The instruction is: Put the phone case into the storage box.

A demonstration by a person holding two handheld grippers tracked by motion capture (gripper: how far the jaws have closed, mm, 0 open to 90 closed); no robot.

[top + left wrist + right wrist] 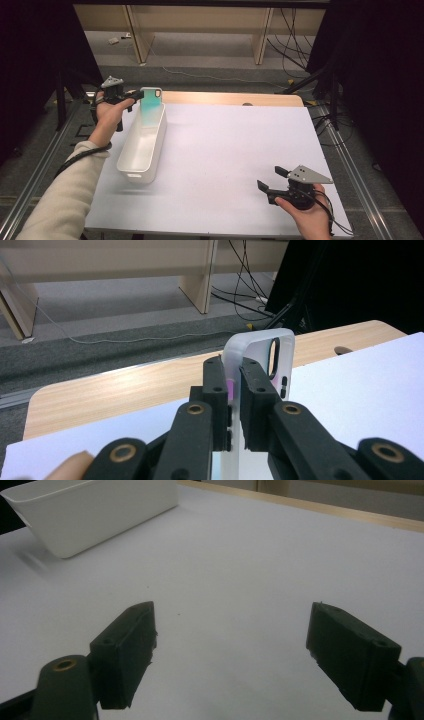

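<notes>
Left gripper [131, 98]: at the far left of the table, jaws clamped on the edge of a translucent phone case [150, 102]. Confirmed in the left gripper view: both black jaws pressed against the side wall of the phone case [260, 347], left gripper [235, 390] closed around it.

Phone case: held upright, camera cut-out at the top, teal tint on the face in the high view. Positioned at the far end of a white bin [131, 155], lower end down inside the bin's rim; contact with the bin's floor not determinable.

White bin: long and narrow, standing on the white board [240, 150] at the left side, long axis running near to far. Seen in the right gripper view as a white bin [95, 510] at the far left.

Right gripper [272, 181]: at the near right of the table, held just above the white board [240, 555], well apart from bin and case. Jaws spread wide, nothing between them; right gripper [230, 645] pointed toward the bin.

Wooden tabletop [235, 98]: exposed as a strip along the far edge of the board.
</notes>
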